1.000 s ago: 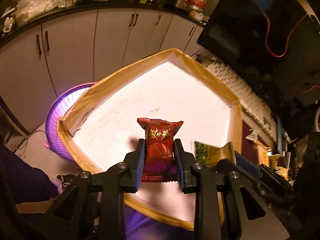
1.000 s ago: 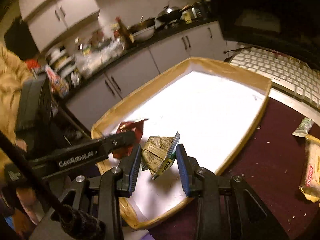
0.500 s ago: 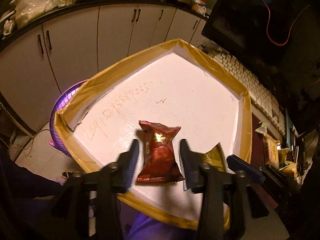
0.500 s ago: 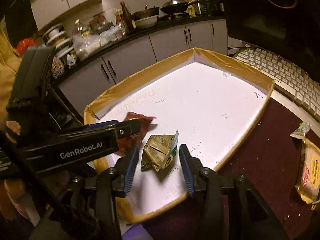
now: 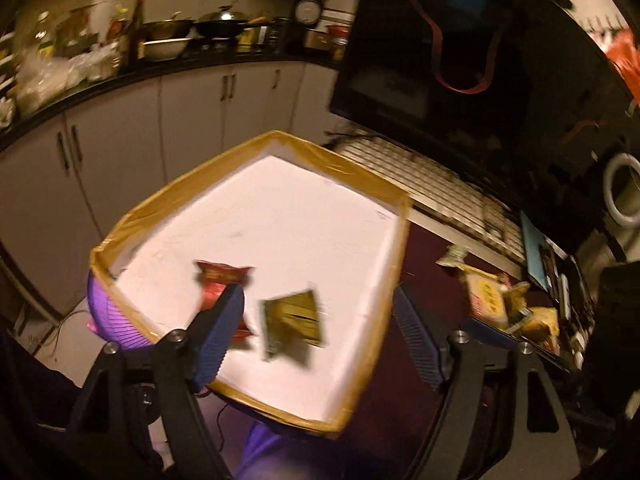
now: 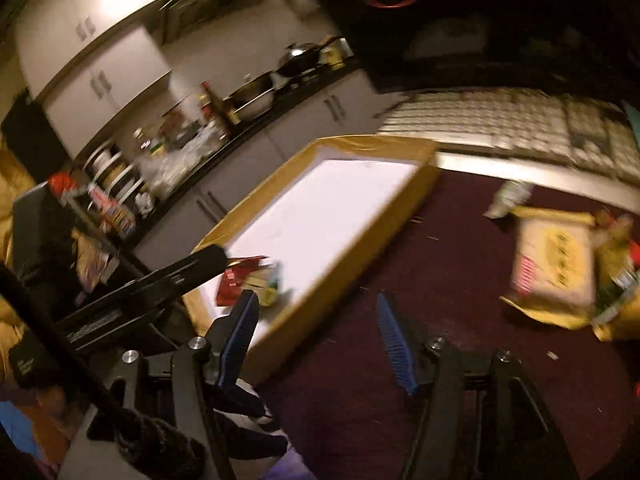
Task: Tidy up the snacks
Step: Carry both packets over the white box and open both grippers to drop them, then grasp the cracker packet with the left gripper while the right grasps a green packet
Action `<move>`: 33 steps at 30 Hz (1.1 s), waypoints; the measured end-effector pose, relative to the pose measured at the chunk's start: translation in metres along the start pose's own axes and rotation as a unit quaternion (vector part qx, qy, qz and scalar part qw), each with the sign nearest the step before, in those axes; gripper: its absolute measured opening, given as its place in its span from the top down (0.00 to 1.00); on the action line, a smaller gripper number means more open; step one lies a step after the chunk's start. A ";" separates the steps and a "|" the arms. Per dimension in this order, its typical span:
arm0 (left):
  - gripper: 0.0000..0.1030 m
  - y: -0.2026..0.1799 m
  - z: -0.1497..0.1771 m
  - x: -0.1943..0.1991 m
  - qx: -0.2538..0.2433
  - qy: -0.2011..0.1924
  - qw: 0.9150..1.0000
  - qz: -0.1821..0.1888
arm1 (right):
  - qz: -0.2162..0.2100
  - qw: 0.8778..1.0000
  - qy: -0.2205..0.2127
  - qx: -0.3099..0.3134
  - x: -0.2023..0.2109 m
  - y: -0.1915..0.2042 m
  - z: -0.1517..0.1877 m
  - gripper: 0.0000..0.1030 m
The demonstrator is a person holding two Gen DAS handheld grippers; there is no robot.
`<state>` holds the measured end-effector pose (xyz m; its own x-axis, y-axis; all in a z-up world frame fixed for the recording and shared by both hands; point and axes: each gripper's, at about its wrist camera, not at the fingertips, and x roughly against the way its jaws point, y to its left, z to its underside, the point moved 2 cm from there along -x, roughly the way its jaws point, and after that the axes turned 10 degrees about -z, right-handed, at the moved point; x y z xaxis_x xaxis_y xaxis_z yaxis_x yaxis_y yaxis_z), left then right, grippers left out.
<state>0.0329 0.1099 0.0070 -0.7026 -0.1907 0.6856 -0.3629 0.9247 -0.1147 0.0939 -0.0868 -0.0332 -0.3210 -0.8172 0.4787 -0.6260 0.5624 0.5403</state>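
Left gripper [image 5: 320, 336] and right gripper [image 6: 320, 340], jaws spread wide and empty, above a tape-edged white tray [image 5: 360, 184] holding red snack packet [image 5: 220, 280] and green-gold snack packet [image 5: 294, 318] side by side near its front corner, long axes roughly front-to-back; further packets [image 6: 556, 264] lie on the maroon table [image 6: 440, 260].

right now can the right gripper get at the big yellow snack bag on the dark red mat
Probably yes. The right gripper is open and empty over the dark red mat, and the big yellow snack bag lies ahead to its right, with only bare mat between them. The frame is blurred.
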 end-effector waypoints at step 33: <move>0.24 -0.102 0.039 0.004 -0.083 0.051 0.990 0.098 | 0.106 0.987 -0.097 -0.075 0.127 -0.071 0.025 0.41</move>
<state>0.0439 0.0017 -0.0066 -0.6815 0.0243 0.7314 -0.1139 0.9837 -0.1388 0.0799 -0.2335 -0.0282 -0.5723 -0.6794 0.4593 -0.4217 0.7241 0.5457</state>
